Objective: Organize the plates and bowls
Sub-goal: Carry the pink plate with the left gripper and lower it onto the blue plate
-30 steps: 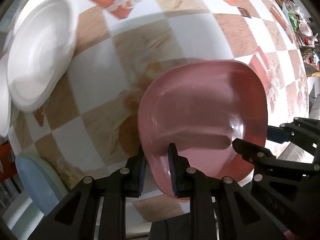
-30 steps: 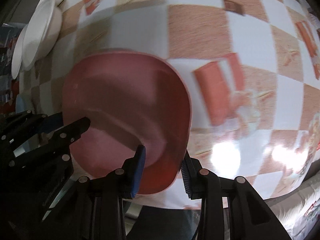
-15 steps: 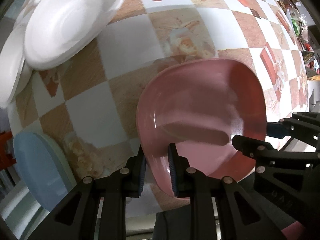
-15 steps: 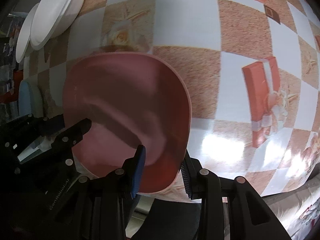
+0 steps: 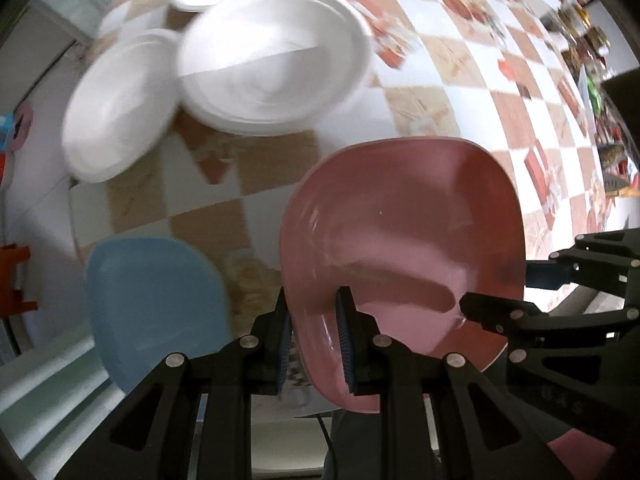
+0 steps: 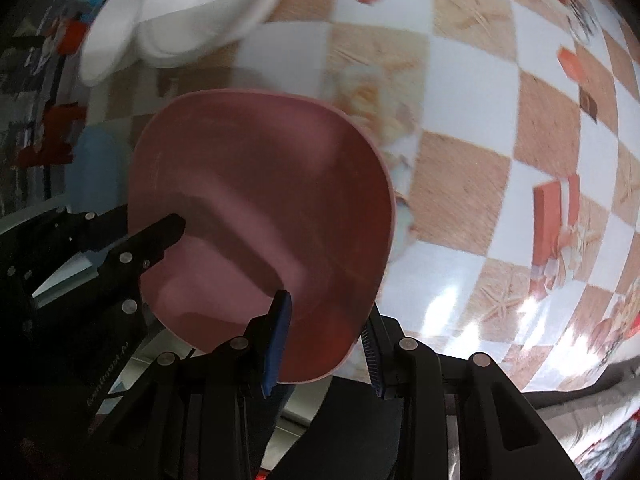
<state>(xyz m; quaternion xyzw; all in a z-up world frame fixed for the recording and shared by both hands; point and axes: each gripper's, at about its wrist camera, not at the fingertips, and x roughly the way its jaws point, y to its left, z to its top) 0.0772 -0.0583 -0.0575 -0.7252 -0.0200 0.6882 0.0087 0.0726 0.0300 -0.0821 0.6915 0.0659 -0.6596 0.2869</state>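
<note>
White plates [image 5: 272, 68] nearer now; pink plate [image 5: 404, 232] (rim) clamped in left tool [image 5: 314, 340].

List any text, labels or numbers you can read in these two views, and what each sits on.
"Genrobot.AI": white lettering on the body of the left hand-held gripper, seen in the right wrist view; small and dim, so only a likely reading.
"G A S"-like embossed letters on the right hand-held gripper, in the left wrist view: too faint to be sure.
Pink plate, blue plate, white plates: no text.
Tablecloth: pictures only, no legible words.
</note>
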